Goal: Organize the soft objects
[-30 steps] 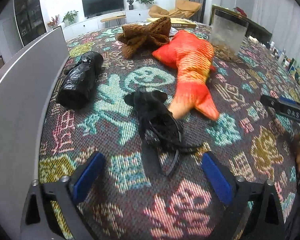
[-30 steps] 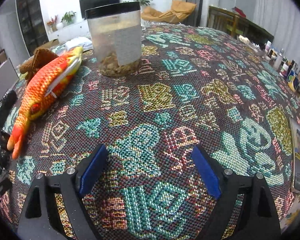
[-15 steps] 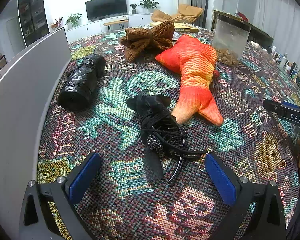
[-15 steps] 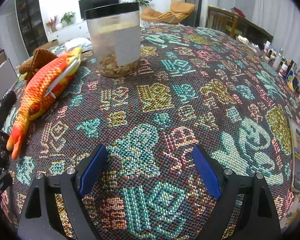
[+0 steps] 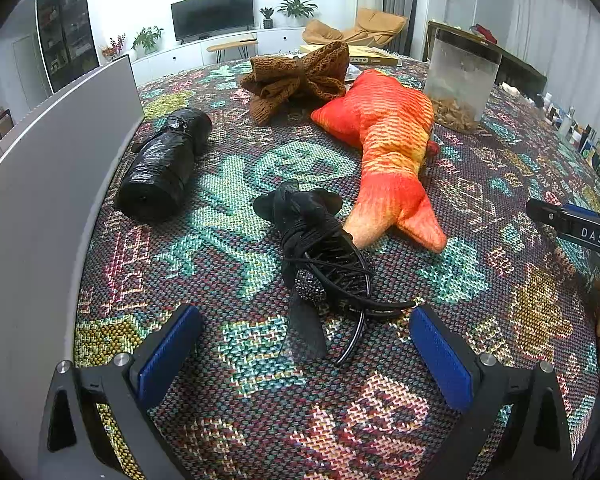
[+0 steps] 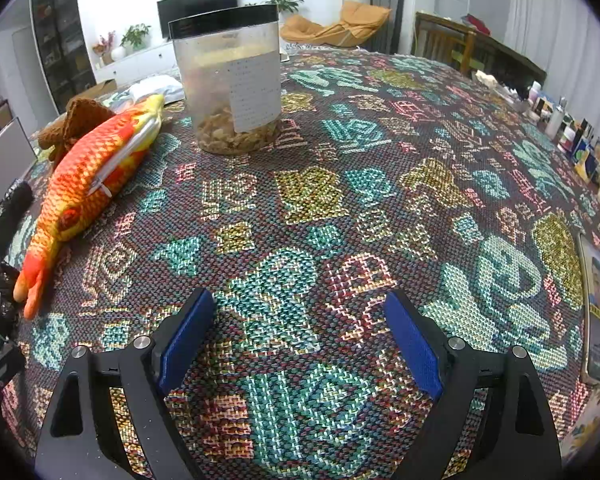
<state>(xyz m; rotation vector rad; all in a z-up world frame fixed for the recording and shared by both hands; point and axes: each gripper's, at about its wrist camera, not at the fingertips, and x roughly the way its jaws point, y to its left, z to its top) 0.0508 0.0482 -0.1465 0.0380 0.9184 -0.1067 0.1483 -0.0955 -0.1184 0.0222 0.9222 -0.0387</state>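
**Both grippers spread, nothing held**

Left gripper [image 5: 304,344] spread wide, empty, just short of the black bow-and-headband bundle [image 5: 320,256]. That bundle touches the tail of the orange plush fish [image 5: 388,152]; the brown knitted bow [image 5: 300,76] lies beyond the fish. Right gripper [image 6: 300,332] spread over bare patterned woven tablecloth [image 6: 380,184].

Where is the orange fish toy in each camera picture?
Left wrist view: the orange fish toy lies right of centre, tail toward the camera, beyond the black hair clip.
Right wrist view: the fish lies along the left edge.
Shared landmark: the clear jar standing beside the fish.
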